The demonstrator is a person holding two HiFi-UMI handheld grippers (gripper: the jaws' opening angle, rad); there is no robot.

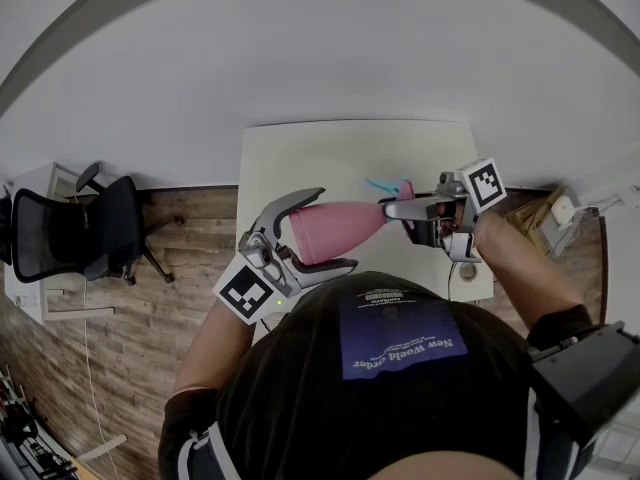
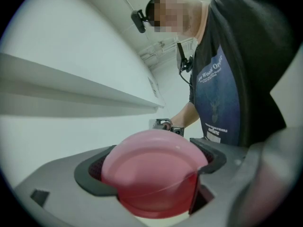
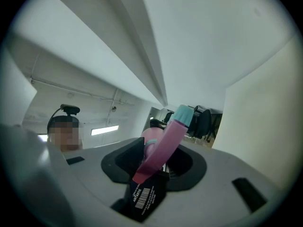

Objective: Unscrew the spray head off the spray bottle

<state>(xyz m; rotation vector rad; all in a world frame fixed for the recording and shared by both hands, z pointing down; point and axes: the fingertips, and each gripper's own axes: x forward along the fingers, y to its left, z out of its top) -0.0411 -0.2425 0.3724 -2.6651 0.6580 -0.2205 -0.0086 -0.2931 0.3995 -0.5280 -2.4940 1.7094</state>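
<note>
A pink spray bottle [image 1: 340, 228] lies level in the air over the near edge of the white table [image 1: 300, 158]. My left gripper [image 1: 332, 230] is shut on its wide body, and the rounded pink base [image 2: 151, 174] fills the space between the black pads [image 2: 90, 174]. At the bottle's narrow end my right gripper [image 1: 392, 211] is shut on the spray head [image 3: 168, 143]. That head is pink with a teal nozzle [image 3: 183, 116] and sticks up between the pads. A black barcode tag [image 3: 144, 197] hangs below it. The teal trigger [image 1: 378, 184] pokes out toward the table.
A black office chair [image 1: 90, 228] stands on the wooden floor [image 1: 190, 218] to the left of the table. Cardboard [image 1: 540, 218] lies on the floor at the right. A white wall runs behind the table. The person's torso is close behind both grippers.
</note>
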